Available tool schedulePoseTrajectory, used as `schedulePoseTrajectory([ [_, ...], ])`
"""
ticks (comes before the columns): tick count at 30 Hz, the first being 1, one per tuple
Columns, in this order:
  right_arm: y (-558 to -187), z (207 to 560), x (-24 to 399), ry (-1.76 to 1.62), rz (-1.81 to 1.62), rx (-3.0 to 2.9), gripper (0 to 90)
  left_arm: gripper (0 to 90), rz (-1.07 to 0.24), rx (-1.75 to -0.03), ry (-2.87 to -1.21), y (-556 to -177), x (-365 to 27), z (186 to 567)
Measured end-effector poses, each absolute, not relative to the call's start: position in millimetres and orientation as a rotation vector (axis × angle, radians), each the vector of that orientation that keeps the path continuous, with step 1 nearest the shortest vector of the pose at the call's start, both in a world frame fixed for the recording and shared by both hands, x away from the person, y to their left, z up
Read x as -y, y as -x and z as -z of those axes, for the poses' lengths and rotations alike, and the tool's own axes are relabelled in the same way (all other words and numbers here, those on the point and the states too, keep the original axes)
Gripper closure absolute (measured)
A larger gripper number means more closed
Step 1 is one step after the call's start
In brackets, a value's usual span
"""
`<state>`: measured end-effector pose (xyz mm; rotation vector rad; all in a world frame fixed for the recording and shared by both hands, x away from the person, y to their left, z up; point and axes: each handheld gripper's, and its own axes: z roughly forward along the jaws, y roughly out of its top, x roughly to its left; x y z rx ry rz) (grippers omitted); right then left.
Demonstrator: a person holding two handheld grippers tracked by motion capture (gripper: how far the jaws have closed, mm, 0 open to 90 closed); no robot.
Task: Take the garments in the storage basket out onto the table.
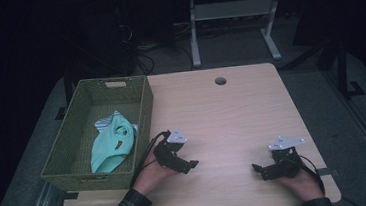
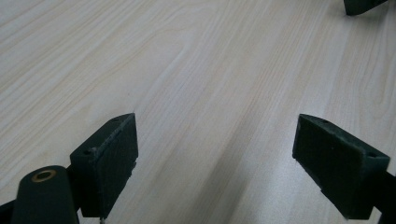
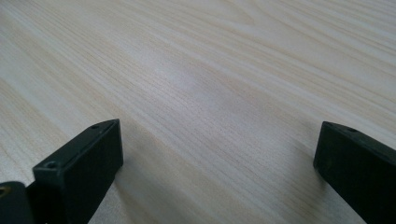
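- Claws at rest: a person's left claw (image 1: 192, 165) and right claw (image 1: 255, 168) sit low over a pale wooden table (image 1: 232, 113), both near its front edge and well apart from each other.
- Left claw (image 2: 215, 163), seen in its own gripper view, stands with its jaws spread wide and nothing between them but bare wood grain; the tip of the other claw pokes in at the far corner.
- Right claw (image 3: 215, 172) is likewise spread wide in the right gripper view, holding nothing, with plain tabletop beneath it.
- Green woven basket (image 1: 144, 111) stands at the table's left side, just beside the left hand (image 1: 152, 173).
- Mint-green cloth (image 1: 112, 147) lies crumpled inside the basket, toward its near half, with a striped piece (image 1: 103, 122) peeking out behind it.
- Judged from this layout, the clearing looks finished: the cloth is already in the basket, and no loose item remains on the tabletop within reach.
- What is left appears to be little more than drawing the hands back.
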<state>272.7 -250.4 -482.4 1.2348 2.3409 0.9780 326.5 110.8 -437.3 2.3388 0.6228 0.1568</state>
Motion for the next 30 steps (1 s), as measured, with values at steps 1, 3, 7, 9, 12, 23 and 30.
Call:
schedulePoseTrajectory([
  [1, -273, 482, 250, -1.234, -0.978, -2.341, 0.9, 13.7, -0.149, -0.637, -2.323, -326, -110, 438],
  [3, -273, 482, 250, -1.234, -0.978, -2.341, 0.9, 13.8, -0.144, -0.636, -2.33, -327, -111, 437],
  [7, -273, 482, 250, -1.234, -0.978, -2.341, 1.0, 13.7, -0.141, -0.631, -2.33, -327, -111, 436],
  [9, -273, 482, 250, -1.234, -0.978, -2.341, 0.9, 13.8, -0.142, -0.632, -2.332, -327, -111, 434],
  [12, -273, 482, 250, -1.234, -0.978, -2.341, 0.9, 13.7, -0.149, -0.622, -2.337, -329, -112, 431],
  [23, -273, 482, 250, -1.234, -0.978, -2.341, 0.9, 13.8, -0.143, -0.635, -2.322, -329, -111, 425],
  [30, -273, 482, 250, -1.234, -0.978, -2.341, 0.9, 13.8, -0.136, -0.636, -2.313, -330, -112, 421],
])
